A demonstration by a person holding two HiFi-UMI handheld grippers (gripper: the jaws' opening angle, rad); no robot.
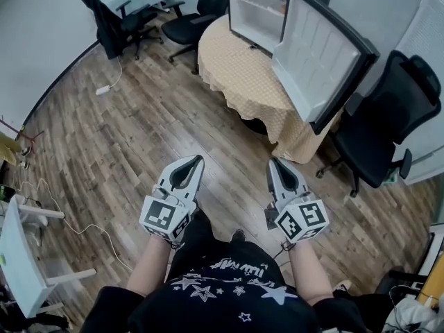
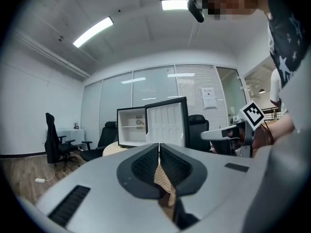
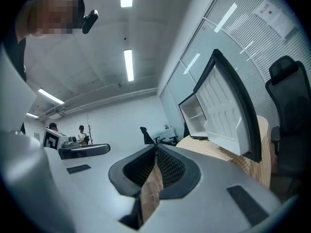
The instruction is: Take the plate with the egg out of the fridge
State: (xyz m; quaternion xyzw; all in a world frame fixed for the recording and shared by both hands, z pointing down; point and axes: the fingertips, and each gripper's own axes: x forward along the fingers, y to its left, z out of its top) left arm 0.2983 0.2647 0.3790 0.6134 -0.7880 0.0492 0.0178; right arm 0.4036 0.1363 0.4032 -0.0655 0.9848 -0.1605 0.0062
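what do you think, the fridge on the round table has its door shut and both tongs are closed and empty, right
No: the head view shows the fridge with its door wide open. The rest holds: it is on the round table, and the left tongs and right tongs are closed and empty.

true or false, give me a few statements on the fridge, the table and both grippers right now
1. The small white fridge has its door open. True.
2. The fridge stands on a metal shelf. False: it stands on the round table with the beige cloth.
3. The left gripper grips something. False: its jaws are together, with nothing between them.
4. The right gripper is shut and empty. True.
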